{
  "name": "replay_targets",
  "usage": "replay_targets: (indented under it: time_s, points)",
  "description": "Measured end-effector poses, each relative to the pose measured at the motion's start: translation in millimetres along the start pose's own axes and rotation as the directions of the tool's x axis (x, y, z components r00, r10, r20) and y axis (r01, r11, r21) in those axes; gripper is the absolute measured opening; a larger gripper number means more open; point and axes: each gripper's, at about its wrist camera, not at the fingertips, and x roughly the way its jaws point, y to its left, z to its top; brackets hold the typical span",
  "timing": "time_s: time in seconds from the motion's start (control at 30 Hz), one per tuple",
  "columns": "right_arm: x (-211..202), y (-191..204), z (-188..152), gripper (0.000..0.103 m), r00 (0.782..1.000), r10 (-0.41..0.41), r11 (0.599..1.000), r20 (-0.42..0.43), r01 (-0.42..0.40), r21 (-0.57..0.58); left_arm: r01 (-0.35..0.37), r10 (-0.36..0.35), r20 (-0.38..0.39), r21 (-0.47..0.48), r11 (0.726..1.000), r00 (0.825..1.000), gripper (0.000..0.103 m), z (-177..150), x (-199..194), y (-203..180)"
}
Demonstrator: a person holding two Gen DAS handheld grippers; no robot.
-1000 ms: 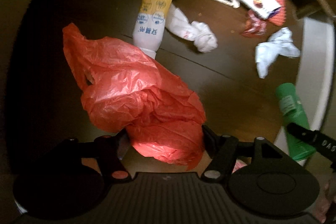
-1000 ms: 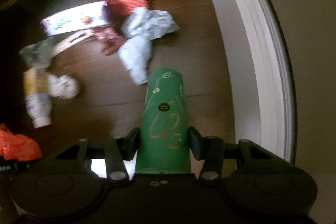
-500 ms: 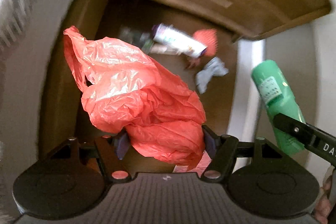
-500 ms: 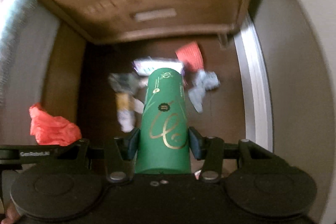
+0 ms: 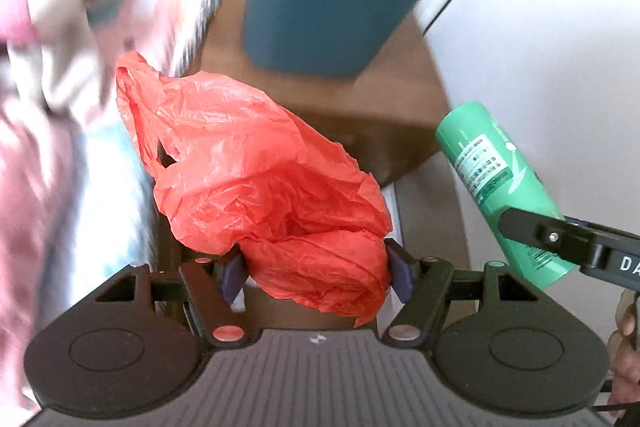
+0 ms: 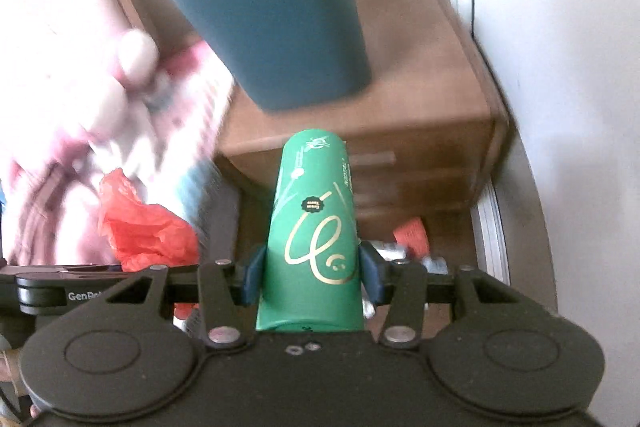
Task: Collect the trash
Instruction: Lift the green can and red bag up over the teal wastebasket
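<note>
Left wrist view first: the left gripper [image 5: 314, 269] is clamped on a crumpled red plastic bag [image 5: 256, 183], its blue pads pressing into the bunched lower end while the rest of the bag billows forward and up to the left. Off to the right, the green tube [image 5: 496, 183] juts up at a tilt, pinched by the right gripper's black finger. Over to the right wrist view: the right gripper [image 6: 310, 275] is closed about halfway, both pads tight against the green tube's sides, tube pointing straight ahead. Beyond both loads stands a dark teal bin [image 6: 272, 11] on a brown wooden cabinet [image 6: 420, 99], blurred. Red bag visible low left there too. Pink bedding [image 5: 36, 155] smears across the left.
</note>
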Motion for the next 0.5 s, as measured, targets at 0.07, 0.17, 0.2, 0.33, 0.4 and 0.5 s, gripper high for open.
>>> replay_targets:
  time_s: [0.07, 0.17, 0.2, 0.33, 0.4, 0.5]
  points:
    - [-21.6, 12.6, 17.6, 0.048, 0.999, 0.008, 1.000, 0.040, -0.008, -0.012, 0.006, -0.006, 0.037, 0.009, 1.000, 0.999, 0.069, 17.8, -25.2, -2.9]
    - [-51.3, 32.4, 41.6, 0.048, 0.994, 0.021, 0.999, 0.103, -0.017, -0.038, 0.023, -0.026, 0.094, 0.036, 0.999, 0.995, 0.069, 45.8, -63.9, -9.2]
    - [-59.1, 39.0, 48.3, 0.048, 0.992, 0.022, 0.999, 0.122, -0.016, -0.049, 0.032, -0.037, 0.111, 0.051, 0.998, 0.993, 0.069, 55.8, -76.2, -12.1]
    - [-84.3, 60.0, 81.4, 0.048, 0.980, 0.016, 0.996, 0.198, 0.001, -0.087, 0.050, -0.067, 0.164, 0.106, 0.993, 0.984, 0.069, 95.1, -111.8, -22.7]
    - [-93.5, 67.9, 100.4, 0.048, 0.971, 0.021, 0.994, 0.238, 0.005, -0.107, 0.044, -0.065, 0.186, 0.117, 0.992, 0.980, 0.069, 113.2, -119.1, -27.7]
    - [-94.9, 70.1, 127.3, 0.048, 0.962, 0.029, 0.991, 0.272, 0.007, -0.131, 0.034, -0.061, 0.210, 0.127, 0.991, 0.976, 0.069, 144.8, -122.9, -38.1]
